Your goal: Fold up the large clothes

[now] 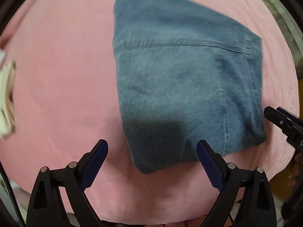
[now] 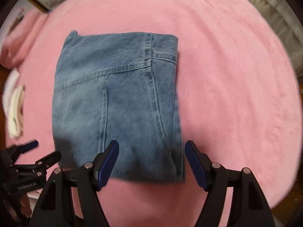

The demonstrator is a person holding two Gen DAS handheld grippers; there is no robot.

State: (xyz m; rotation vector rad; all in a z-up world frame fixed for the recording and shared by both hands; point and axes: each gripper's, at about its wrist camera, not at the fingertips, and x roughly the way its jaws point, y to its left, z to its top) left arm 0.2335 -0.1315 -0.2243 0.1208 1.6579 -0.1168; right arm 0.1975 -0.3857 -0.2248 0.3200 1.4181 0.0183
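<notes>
A pair of blue jeans (image 1: pixel 185 87) (image 2: pixel 117 102) lies folded into a compact rectangle on a pink plush bed cover (image 1: pixel 56 75) (image 2: pixel 236 75). My left gripper (image 1: pixel 152 147) is open above the near left corner of the jeans, nothing between its fingers. My right gripper (image 2: pixel 151 147) is open above the near right edge of the jeans, also holding nothing. The right gripper's fingers (image 1: pixel 280 121) show at the right edge of the left wrist view. The left gripper (image 2: pixel 41 151) shows at the lower left of the right wrist view.
Folded white and cream cloth (image 2: pixel 16 111) (image 1: pixel 6 98) lies at the left edge of the bed. A pink pillow (image 2: pixel 22 37) sits at the far left. A curtain or wall (image 2: pixel 274 15) runs behind the bed at the right.
</notes>
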